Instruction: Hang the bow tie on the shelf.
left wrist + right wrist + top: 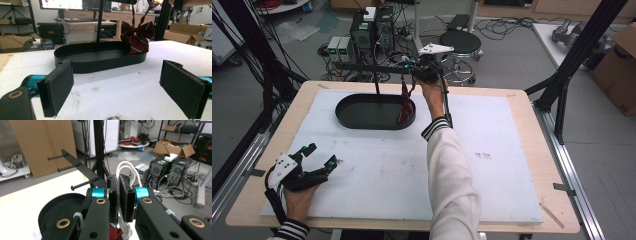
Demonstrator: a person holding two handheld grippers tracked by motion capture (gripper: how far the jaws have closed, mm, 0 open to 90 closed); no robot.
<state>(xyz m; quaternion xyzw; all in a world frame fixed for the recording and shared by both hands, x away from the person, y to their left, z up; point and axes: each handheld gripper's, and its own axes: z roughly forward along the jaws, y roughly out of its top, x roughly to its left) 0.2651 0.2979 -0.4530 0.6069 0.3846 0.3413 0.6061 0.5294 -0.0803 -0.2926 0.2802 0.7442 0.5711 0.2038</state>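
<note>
Right tool (424,75) is raised over the far end of the table (522,150), pads pressed together on the white elastic loop (126,173) of a maroon striped bow tie (137,33). In the high view the tie (405,102) hangs below that tool, its lower end at or just above the right end of the black oval tray (347,116); contact with the tray floor cannot be told. A thin post (376,85) rises from the tray and carries a horizontal black bar with pegs (81,183) jutting sideways; the pegs sit near the clamped loop.

Left tool (314,160) rests at the near left of the table, jaws wide apart, holding nothing, well apart from the tray.

Judgement: step in hand looks like hanging the loop on a peg. Risks:
- Loop is pinched flat between the pads, so the opening may be too narrow and slide past the peg tip.
- Pushing against a peg could tip the rack; left tool is not bracing the tray.
- Releasing early drops the tie into the tray.
</note>
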